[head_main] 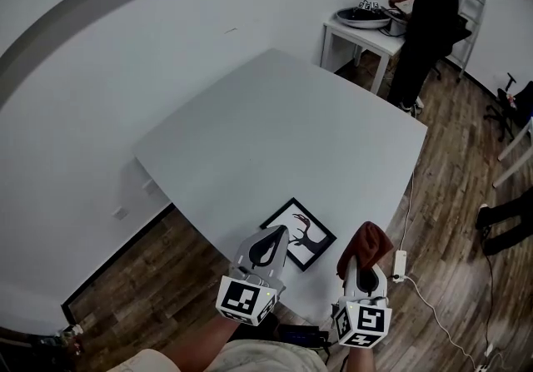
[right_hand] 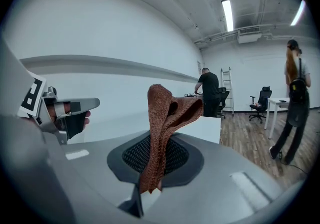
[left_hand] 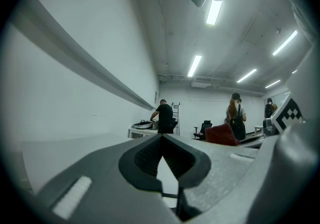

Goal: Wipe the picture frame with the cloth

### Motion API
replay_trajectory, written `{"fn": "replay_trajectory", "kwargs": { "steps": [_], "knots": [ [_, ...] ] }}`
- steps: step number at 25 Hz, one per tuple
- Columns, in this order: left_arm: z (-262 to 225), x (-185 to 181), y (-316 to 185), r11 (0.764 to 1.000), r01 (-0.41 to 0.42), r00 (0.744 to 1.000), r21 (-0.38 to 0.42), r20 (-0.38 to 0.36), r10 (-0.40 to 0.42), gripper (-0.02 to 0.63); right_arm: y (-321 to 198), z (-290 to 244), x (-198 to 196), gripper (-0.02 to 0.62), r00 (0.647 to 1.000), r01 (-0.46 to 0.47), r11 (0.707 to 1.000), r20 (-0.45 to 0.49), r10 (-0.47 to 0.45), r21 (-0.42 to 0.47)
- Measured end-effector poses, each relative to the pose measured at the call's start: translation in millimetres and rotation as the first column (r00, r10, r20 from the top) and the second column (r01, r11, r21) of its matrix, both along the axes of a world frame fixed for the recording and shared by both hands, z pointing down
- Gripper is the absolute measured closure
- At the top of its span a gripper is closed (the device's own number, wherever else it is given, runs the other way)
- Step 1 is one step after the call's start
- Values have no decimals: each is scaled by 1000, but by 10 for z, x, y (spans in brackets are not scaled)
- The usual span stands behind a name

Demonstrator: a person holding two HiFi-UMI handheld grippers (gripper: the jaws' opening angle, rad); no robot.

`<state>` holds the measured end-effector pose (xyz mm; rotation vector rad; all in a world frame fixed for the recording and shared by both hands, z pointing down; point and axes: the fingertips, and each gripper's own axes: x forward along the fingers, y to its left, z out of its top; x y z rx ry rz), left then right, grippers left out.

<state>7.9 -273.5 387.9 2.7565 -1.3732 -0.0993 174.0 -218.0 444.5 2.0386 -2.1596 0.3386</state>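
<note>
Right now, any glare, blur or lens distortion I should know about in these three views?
Head view: heavy fisheye, the wall stripe bows into an arc; dim overall, but the picture frame is legible with no glare. Left gripper view: the ceiling lights blow out, with dark vignette all round. Right gripper view: the cloth in the jaws is sharp, weave visible.

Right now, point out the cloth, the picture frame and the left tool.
cloth (right_hand: 159, 133), right gripper view, the middle of the hanging strip.
picture frame (head_main: 306, 237), head view, its centre.
left tool (left_hand: 162, 140), left gripper view, the closed tips.
</note>
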Motion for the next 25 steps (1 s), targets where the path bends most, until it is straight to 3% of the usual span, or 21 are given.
{"fn": "replay_trajectory", "kwargs": {
  "steps": [9, 16, 25],
  "knots": [
    [107, -315, -458, 1000, -8, 1000, -20, -16, 7, 605, -384, 134, -237, 535, 1000, -29, 998, -5, 28, -54],
    [207, -290, -546, 999, -6, 1000, -33, -7, 6, 606, -428, 303, -284, 535, 1000, -12, 994, 23, 15, -108],
    [298, -339, -557, 998, 48, 999, -34, 6, -47, 604, -748, 705, -513, 537, 979, 93, 970, 200, -47, -227]
  ]
}}
